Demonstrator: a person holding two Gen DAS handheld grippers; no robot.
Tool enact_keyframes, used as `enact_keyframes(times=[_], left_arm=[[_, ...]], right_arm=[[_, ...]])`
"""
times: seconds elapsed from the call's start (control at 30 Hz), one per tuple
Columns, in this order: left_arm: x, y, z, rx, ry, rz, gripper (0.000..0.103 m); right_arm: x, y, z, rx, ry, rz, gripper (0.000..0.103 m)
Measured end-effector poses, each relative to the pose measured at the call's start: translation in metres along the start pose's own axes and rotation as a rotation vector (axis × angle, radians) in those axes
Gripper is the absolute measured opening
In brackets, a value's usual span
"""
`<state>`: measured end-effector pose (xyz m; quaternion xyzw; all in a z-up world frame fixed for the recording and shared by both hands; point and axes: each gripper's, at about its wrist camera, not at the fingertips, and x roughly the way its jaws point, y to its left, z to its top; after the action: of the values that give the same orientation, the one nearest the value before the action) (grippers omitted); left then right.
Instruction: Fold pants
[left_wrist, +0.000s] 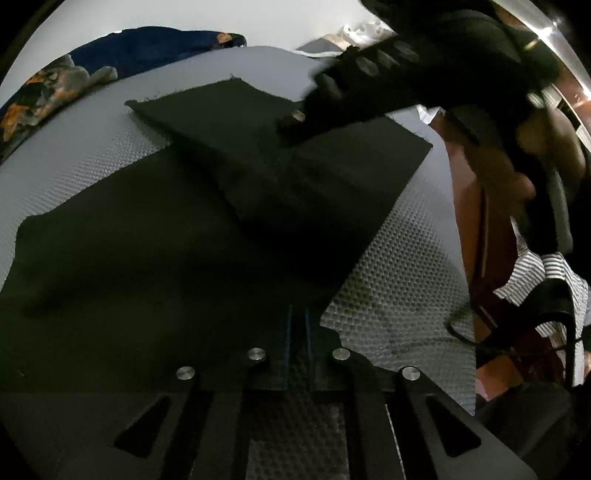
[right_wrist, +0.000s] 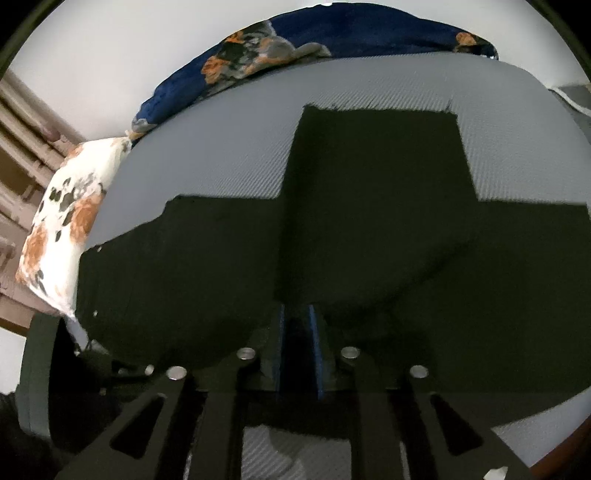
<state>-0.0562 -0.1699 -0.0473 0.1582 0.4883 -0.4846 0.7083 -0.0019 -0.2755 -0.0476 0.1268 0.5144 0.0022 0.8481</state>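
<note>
Black pants (right_wrist: 332, 240) spread flat on grey mattress (right_wrist: 221, 147), 1 leg folded across for next fold

Left gripper (left_wrist: 297, 325) clamped on near fabric edge, ready to lift

Right gripper (right_wrist: 297, 325) slightly parted over cloth; grip unclear, probably none

Floral pillow (right_wrist: 62, 229) beside mattress

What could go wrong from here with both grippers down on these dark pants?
1. The left gripper looks shut at the pants edge; if it holds one layer only, the fold may come out uneven.
2. The right gripper has a small gap, and a grip cannot be confirmed; the cloth may slip.
3. The folded-over leg lies loose on the grey mattress and could drag out of line.
</note>
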Motion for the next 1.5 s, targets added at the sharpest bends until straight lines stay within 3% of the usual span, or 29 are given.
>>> enact_keyframes(times=[0.1,0.23,0.43,0.5,0.67,0.87,1.03,1.07,1.1,1.3,1.5], left_arm=[[-0.005,0.003,-0.002,-0.028,-0.021,-0.016,0.006],[-0.012,0.011,-0.005,-0.088,-0.059,-0.065,0.006],[-0.008,0.026,-0.005,-0.163,-0.068,-0.117,0.006],[-0.007,0.028,-0.008,-0.167,-0.069,-0.134,0.006],[-0.004,0.024,-0.010,-0.141,-0.070,-0.150,0.006],[-0.001,0.030,-0.011,-0.155,-0.067,-0.167,0.006],[0.001,0.035,-0.012,-0.169,-0.064,-0.174,0.006],[0.001,0.036,-0.011,-0.172,-0.064,-0.173,0.006],[0.000,0.036,-0.012,-0.173,-0.064,-0.170,0.006],[-0.002,0.035,-0.012,-0.176,-0.072,-0.159,0.006],[-0.002,0.032,-0.011,-0.175,-0.072,-0.151,0.006]], right_arm=[[0.005,-0.002,0.027,-0.011,-0.001,-0.016,0.039],[0.022,0.004,0.069,-0.043,0.016,-0.061,0.040],[0.073,0.030,0.126,-0.127,0.109,-0.218,0.042],[0.089,0.043,0.137,-0.167,0.141,-0.280,0.047],[0.125,0.063,0.157,-0.260,0.174,-0.441,0.047],[0.148,0.059,0.176,-0.234,0.205,-0.582,0.044],[0.154,0.051,0.189,-0.249,0.233,-0.709,0.030],[0.155,0.050,0.191,-0.246,0.234,-0.722,0.021],[0.155,0.049,0.191,-0.237,0.239,-0.723,0.005],[0.106,0.028,0.190,-0.158,0.151,-0.641,0.002],[-0.006,-0.057,0.159,0.044,0.024,-0.620,0.002]])
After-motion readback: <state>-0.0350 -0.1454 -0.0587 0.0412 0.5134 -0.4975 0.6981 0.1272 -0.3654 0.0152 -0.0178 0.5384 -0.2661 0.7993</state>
